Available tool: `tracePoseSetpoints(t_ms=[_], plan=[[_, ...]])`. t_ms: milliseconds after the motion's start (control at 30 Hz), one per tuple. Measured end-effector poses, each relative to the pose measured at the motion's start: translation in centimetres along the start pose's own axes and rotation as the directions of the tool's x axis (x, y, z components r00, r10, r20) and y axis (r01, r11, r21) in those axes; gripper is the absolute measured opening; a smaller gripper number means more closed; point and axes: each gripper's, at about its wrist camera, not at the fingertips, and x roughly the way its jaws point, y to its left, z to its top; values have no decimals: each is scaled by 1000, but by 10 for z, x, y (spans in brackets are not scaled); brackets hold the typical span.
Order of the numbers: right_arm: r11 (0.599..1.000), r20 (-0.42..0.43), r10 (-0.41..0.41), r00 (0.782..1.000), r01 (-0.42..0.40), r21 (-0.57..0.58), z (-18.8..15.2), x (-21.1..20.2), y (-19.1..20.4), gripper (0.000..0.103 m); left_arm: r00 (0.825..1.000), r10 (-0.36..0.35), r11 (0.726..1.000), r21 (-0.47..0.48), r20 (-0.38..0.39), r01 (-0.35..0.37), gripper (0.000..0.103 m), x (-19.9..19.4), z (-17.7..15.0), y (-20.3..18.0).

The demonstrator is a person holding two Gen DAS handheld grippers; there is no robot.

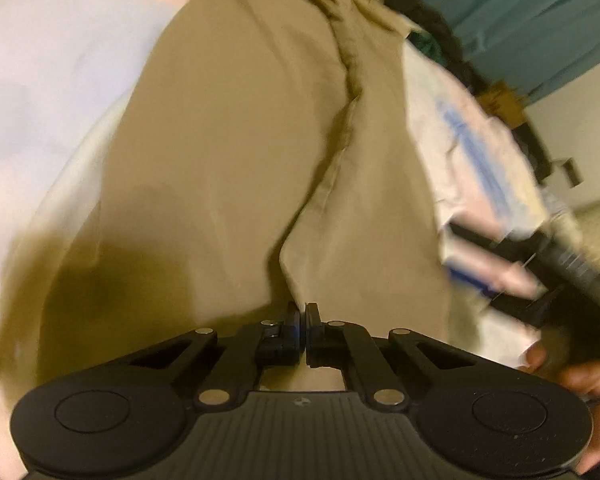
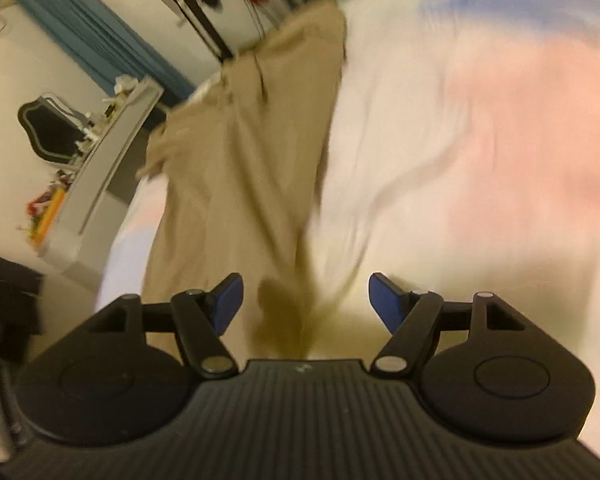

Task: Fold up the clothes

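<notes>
1. The khaki trousers [image 1: 236, 128] lie stretched along a pale sheet [image 1: 40, 80], both legs side by side. In the left wrist view they run from 6 o'clock up toward 12 o'clock, where the far end is bunched.

2. The left gripper [image 1: 303, 322] has its fingers pressed together at the near edge of the trousers, right where the gap between the two legs ends. It looks clenched on the cloth, but whether fabric truly sits between the pads I cannot tell; the edge is hidden behind the fingers.

3. The right gripper [image 2: 306, 300] stands spread wide, blue pads [image 2: 230, 300] apart, holding nothing. Its camera shows one trouser leg's edge between the fingers at 12 o'clock, over a dark shadow. In the left view it appears at 4 o'clock, beside the trousers and apart from them.

4. Risks, as I judge them:
- If the left pinch has caught only one layer, or nothing, lifting would drag one leg askew and skew any fold.
- If the right fingers close too far toward the sheet, they may grab bedding along with khaki.
- The bunched far end at 12 o'clock could carry wrinkles into the fold.
- Both views are smeared, suggesting quick motion; speed makes a mis-grab likelier.
</notes>
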Motion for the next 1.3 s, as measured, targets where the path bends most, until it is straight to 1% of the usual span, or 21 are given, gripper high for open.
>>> tracePoseSetpoints(t_ms=[33,100,200,267,333,433,500,600,633,667,700,733,767,900,1000,1100,1200,1233,1300], plan=[[1000,-23,-2,1000,3,24,-7,0,-2,72,999,-40,999,-15,16,40,2,-9,-3,4],[999,-51,4,999,-2,42,-17,-3,-3,72,992,-119,992,-44,50,121,2,-28,-10,12],[998,-74,27,997,-23,56,-28,-9,-1,72,968,-226,968,-87,104,236,2,-55,-19,25],[995,-93,65,993,-58,82,-33,-10,-1,72,958,-250,954,-134,143,269,2,-64,-23,38],[993,-112,89,990,-79,90,-37,-8,1,72,949,-259,945,-155,178,287,2,-69,-25,46],[996,-141,81,987,-73,59,-41,-3,6,72,951,-239,950,-157,197,271,2,-68,-28,45],[994,-169,104,980,-98,42,-43,3,10,72,957,-222,955,-159,188,252,2,-64,-28,45],[993,-211,100,972,-110,-37,-47,10,24,71,964,-204,958,-166,170,232,2,-58,-19,41],[993,-219,72,973,-92,-80,-49,11,30,57,966,-202,960,-163,163,228,2,-58,-19,41],[989,-222,26,975,-56,-133,-51,12,37,42,968,-200,962,-158,152,223,2,-56,-19,40],[985,-222,-14,975,-25,-171,-53,12,41,19,971,-198,965,-148,135,217,2,-53,-18,38],[982,-219,-34,975,-8,-187,-53,9,44,14,973,-195,968,-133,124,211,2,-50,-17,35],[980,-213,-45,976,2,-199,-53,4,46,12,975,-192,972,-117,110,204,2,-46,-16,31],[966,-190,-99,977,49,-255,-51,-21,49,10,985,-169,984,-46,34,171,2,-26,-16,13],[957,-184,-143,972,89,-277,-50,-34,45,9,994,-110,994,23,-23,111,2,-10,-20,-1],[941,-190,-201,961,136,-308,-55,-34,37,9,998,-43,994,98,-51,48,2,4,-24,-12],[943,-201,-211,956,146,-298,-56,-32,32,9,998,6,988,155,-57,3,3,11,-29,-20],[945,-198,-208,958,144,-293,-55,-33,33,10,999,15,986,168,-50,-6,5,10,-30,-21],[946,-173,-203,964,147,-289,-54,-40,35,11,999,31,980,197,-22,-26,18,1,-33,-24]])
